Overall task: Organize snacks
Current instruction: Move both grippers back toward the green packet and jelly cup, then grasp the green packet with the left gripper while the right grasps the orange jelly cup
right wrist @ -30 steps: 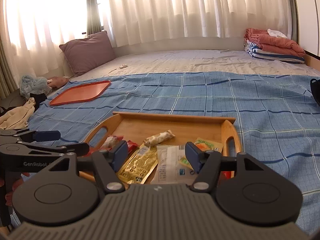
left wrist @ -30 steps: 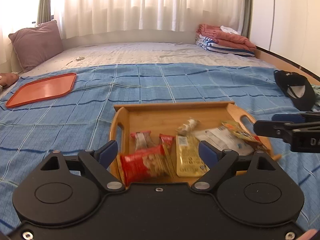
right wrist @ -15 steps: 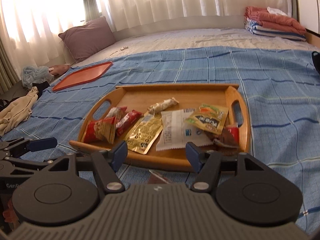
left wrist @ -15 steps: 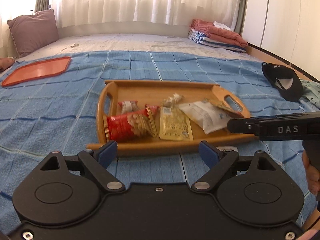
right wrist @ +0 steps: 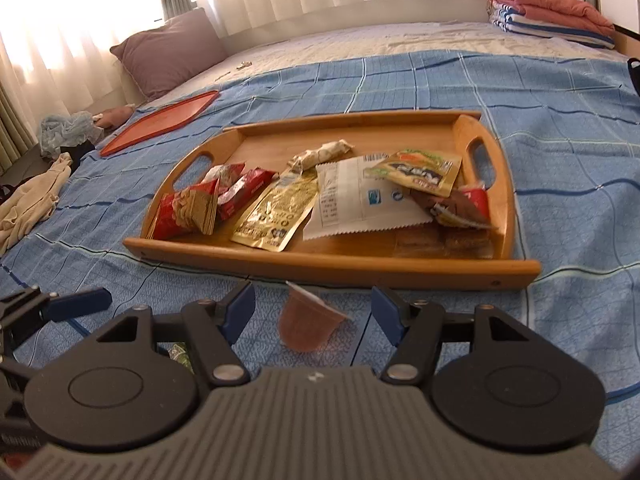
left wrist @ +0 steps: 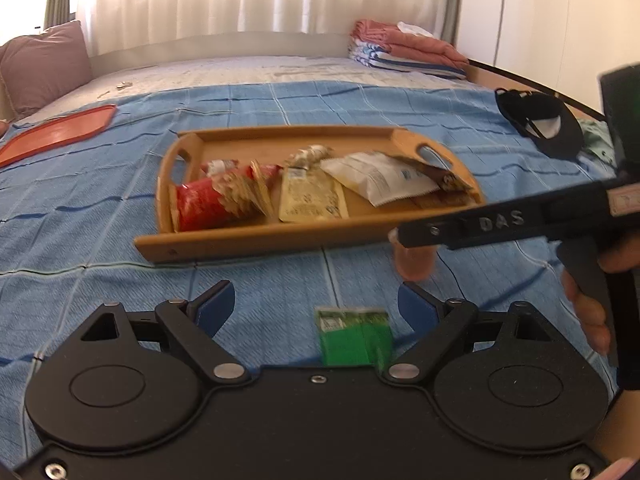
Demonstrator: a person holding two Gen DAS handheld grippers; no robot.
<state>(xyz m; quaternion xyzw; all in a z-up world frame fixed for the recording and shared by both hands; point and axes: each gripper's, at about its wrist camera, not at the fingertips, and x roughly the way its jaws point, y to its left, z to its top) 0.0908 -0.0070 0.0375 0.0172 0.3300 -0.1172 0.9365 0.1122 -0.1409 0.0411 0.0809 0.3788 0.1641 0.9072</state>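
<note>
A wooden tray (left wrist: pixel 256 240) (right wrist: pixel 340 266) on the blue bedspread holds several snack packets: a red bag (left wrist: pixel 208 204) (right wrist: pixel 184 212), a gold pouch (left wrist: pixel 310 200) (right wrist: pixel 280 208) and a white packet (left wrist: pixel 376 176) (right wrist: pixel 352 204). A green packet (left wrist: pixel 354 338) lies on the bedspread in front of the tray, between the fingers of my open left gripper (left wrist: pixel 316 308). A pinkish jelly cup (right wrist: pixel 306 324) (left wrist: pixel 414 262) lies on its side between the fingers of my open right gripper (right wrist: pixel 314 310). Neither gripper holds anything.
A flat orange tray (left wrist: pixel 60 132) (right wrist: pixel 160 128) lies at the far left of the bed. A purple pillow (right wrist: pixel 168 52), folded blankets (left wrist: pixel 404 50) and a black cap (left wrist: pixel 540 124) lie around the bed. Clothes (right wrist: pixel 32 196) lie off its left edge.
Both grippers have pulled back from over the tray toward the near side of the bed. The green packet and the jelly cup on the bedspread have come into view between the fingers.
</note>
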